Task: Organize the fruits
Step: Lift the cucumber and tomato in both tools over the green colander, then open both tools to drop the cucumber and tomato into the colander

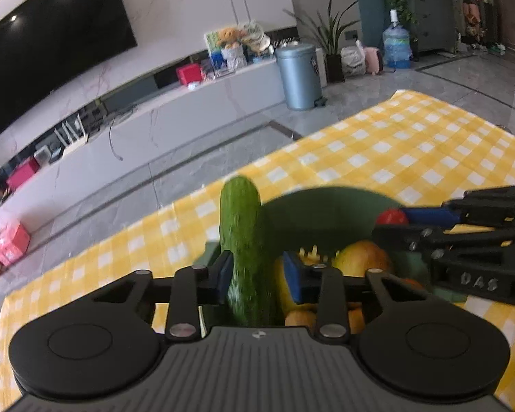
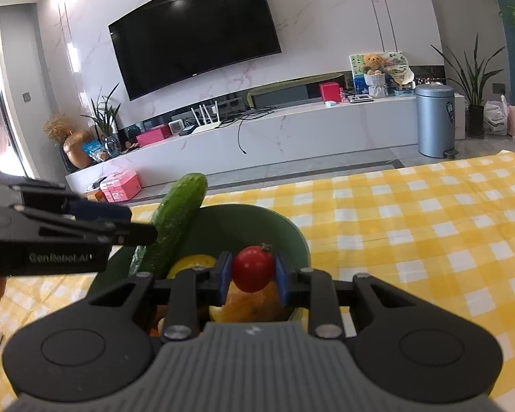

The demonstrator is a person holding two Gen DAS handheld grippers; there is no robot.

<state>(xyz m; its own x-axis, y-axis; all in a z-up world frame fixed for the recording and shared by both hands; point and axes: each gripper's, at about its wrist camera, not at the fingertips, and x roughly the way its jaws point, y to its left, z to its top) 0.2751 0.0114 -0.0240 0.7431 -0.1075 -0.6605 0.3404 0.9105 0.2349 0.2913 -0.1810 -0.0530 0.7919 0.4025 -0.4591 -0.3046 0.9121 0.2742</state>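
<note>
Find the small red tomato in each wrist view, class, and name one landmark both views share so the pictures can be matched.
Left wrist view: the tomato sits at right of centre, at the tips of the right gripper, above the green bowl.
Right wrist view: low centre, tomato clamped between blue pads.
Shared landmark: the upright cucumber.

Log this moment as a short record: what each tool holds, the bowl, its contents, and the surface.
left tool: closed on the cucumber, which stands nearly upright
right tool: closed on the tomato, above the bowl
bowl: dark green, on the cloth
bowl contents: yellow and orange fruit, partly hidden by the tools
cloth: yellow and white check
</note>
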